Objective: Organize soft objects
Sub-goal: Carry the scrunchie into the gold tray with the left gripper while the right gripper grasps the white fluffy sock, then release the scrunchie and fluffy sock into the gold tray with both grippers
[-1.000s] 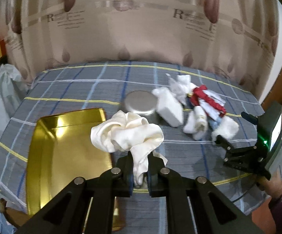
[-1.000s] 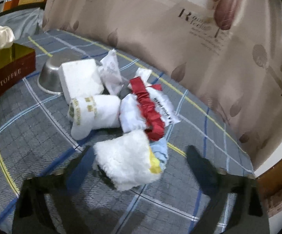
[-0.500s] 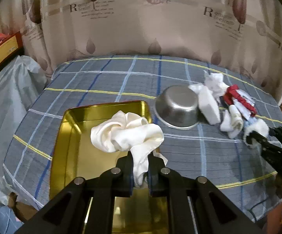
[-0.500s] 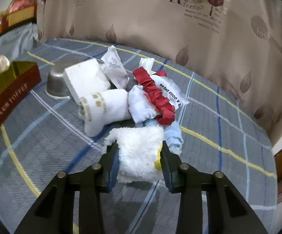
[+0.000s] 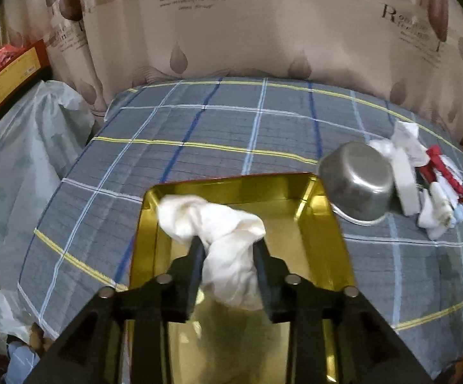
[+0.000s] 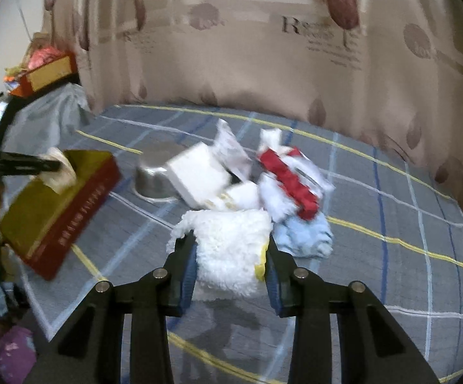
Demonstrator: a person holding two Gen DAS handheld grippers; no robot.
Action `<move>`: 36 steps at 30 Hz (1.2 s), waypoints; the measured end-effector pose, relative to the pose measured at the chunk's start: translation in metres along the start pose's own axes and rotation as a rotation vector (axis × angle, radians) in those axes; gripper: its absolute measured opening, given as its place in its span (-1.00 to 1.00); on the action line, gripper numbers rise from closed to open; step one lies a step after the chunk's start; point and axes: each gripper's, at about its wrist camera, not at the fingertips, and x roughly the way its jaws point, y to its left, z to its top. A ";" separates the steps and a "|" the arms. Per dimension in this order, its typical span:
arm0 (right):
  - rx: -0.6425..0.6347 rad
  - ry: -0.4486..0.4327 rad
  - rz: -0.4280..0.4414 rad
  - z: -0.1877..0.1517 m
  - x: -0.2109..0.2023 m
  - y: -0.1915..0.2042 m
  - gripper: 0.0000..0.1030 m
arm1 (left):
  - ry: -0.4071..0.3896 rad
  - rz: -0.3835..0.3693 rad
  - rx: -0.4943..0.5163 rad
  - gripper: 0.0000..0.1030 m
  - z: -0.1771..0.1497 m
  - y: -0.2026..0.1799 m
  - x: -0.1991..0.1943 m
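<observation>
My left gripper (image 5: 228,249) hangs over the gold tin tray (image 5: 314,233). Its jaws are opening, and the cream cloth (image 5: 218,227) sags loosely between them into the tray. My right gripper (image 6: 228,241) is shut on a fluffy white cloth (image 6: 231,256) with a yellow edge, lifted a little off the plaid bedcover (image 6: 391,272). In the right wrist view the left gripper (image 6: 52,166) and the cream cloth (image 6: 60,174) show at the far left above the tray's red side (image 6: 81,214).
An upturned steel bowl (image 5: 359,182) stands right of the tray, with a white block (image 5: 405,185) against it. Beyond lie white socks, a red cloth (image 6: 289,182) and a light blue cloth (image 6: 305,233). A curtain closes the back; plastic bags (image 5: 23,160) lie left.
The left gripper carried the cream cloth over the tray and its jaws spread. The right gripper closed on the fluffy white cloth and raised it off the cover.
</observation>
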 end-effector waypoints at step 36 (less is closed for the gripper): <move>-0.062 0.305 0.389 0.112 0.200 0.245 0.17 | -0.128 0.196 -0.279 -0.01 -0.102 0.075 -0.101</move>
